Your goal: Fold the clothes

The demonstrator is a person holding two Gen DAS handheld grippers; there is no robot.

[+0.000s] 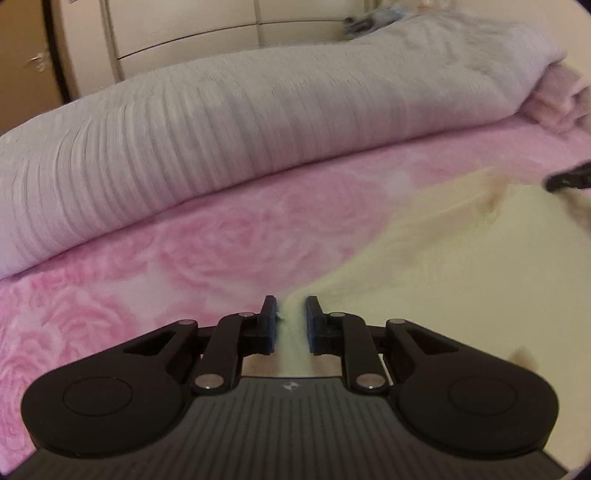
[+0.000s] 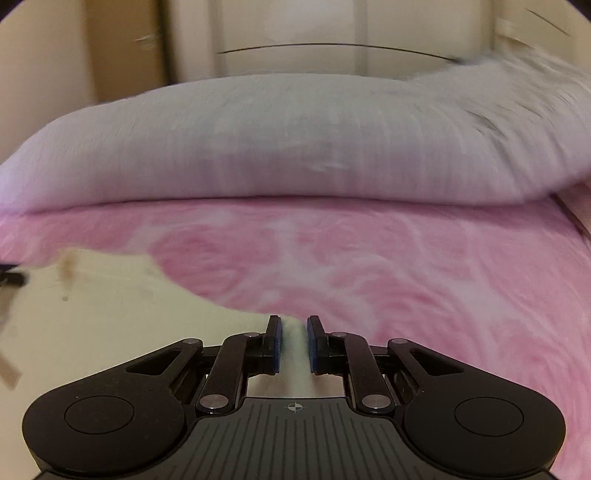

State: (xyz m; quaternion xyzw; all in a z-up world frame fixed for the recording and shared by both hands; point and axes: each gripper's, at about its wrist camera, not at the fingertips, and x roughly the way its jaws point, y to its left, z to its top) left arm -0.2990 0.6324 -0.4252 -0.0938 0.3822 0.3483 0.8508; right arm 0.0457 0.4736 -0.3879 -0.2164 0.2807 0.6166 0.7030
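A pale cream garment (image 1: 443,266) is stretched above a pink rose-patterned bed cover (image 1: 147,266). My left gripper (image 1: 291,323) is shut on a pinched corner of the cream garment, which runs off to the right. In the right wrist view the same cream garment (image 2: 92,332) spreads to the left, and my right gripper (image 2: 294,343) is shut on its other corner. A brownish mark (image 2: 66,273) shows near its upper edge. The tip of the right gripper (image 1: 570,179) shows at the right edge of the left wrist view. Both views are blurred.
A long grey ribbed rolled duvet (image 1: 258,122) lies across the back of the bed, also in the right wrist view as the grey duvet (image 2: 295,144). Pinkish bedding (image 1: 561,99) bunches at the far right. Cream cabinets (image 1: 221,29) and a brown door (image 1: 26,55) stand behind.
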